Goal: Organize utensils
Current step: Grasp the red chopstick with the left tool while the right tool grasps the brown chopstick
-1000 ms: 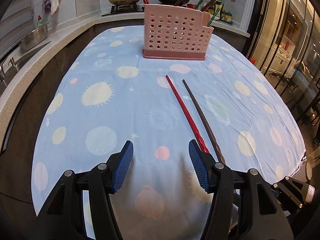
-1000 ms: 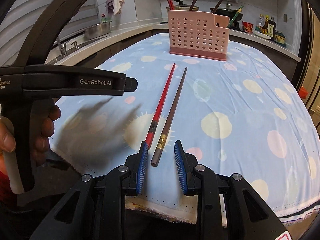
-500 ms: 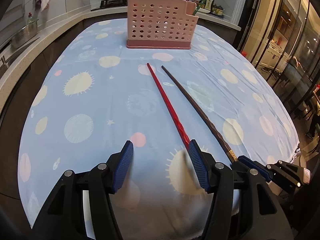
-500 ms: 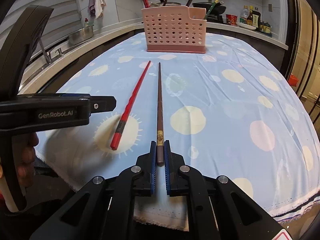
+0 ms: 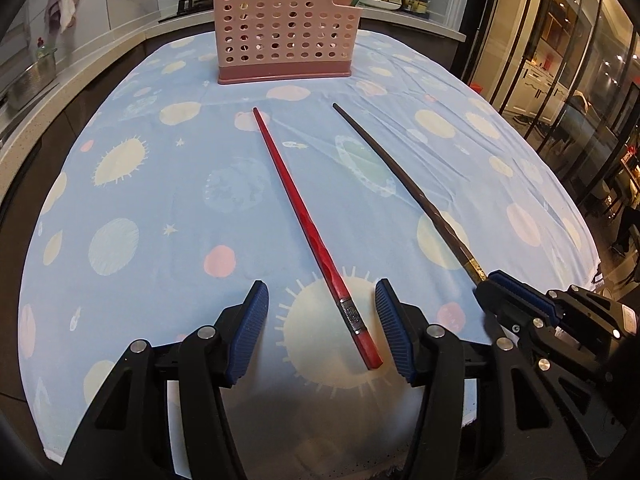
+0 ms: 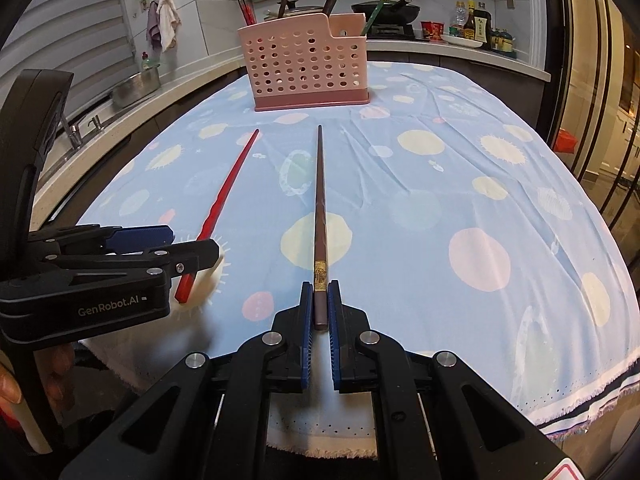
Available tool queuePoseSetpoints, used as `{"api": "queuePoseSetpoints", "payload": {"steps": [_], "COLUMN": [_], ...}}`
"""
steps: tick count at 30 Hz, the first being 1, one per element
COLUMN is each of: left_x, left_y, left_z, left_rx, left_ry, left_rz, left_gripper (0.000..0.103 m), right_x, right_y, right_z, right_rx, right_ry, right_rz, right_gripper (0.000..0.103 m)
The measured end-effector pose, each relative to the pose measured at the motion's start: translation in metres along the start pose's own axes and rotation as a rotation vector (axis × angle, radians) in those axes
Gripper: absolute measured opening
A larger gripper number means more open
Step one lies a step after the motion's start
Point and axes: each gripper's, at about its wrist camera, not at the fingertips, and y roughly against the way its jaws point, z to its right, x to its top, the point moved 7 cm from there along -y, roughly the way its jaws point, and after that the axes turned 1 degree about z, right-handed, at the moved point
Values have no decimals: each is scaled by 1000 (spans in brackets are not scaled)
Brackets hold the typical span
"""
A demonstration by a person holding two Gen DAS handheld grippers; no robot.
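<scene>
A red chopstick (image 5: 310,227) lies on the blue patterned tablecloth (image 5: 160,200), its thick end between the open jaws of my left gripper (image 5: 320,300), which straddles it without touching. It also shows in the right wrist view (image 6: 224,196). My right gripper (image 6: 320,300) is shut on the thick end of a dark brown chopstick (image 6: 319,216), which points toward the holder; it also shows in the left wrist view (image 5: 404,184). A pink perforated utensil holder (image 6: 304,68) stands at the far end of the table and holds several chopsticks.
A kitchen counter with a sink (image 6: 80,128) and metal bowl (image 6: 136,86) runs along the left. A stove with pans (image 6: 384,10) and bottles (image 6: 476,24) is behind the holder. Glass doors (image 5: 568,60) stand to the right. The table's near edge (image 6: 400,440) is just under the grippers.
My right gripper closed on the brown chopstick's end and swung it apart from the red one. My left gripper moved right, so the red chopstick's end now sits between its open jaws.
</scene>
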Motion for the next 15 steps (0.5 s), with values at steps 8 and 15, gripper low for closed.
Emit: {"api": "queuePoseSetpoints", "payload": {"steps": [8, 15], "left_x": [-5, -7], "left_y": [3, 5], "left_z": [7, 11], "left_rx": [-33, -43], "left_ry": [-34, -47], "left_rz": [-4, -7], "left_gripper": [19, 13], "right_x": [-1, 0], "right_y": [0, 3], "right_z": [0, 3], "right_rx": [5, 5], "right_ry": [-8, -12], "right_rz": [1, 7], "right_gripper": [7, 7]}}
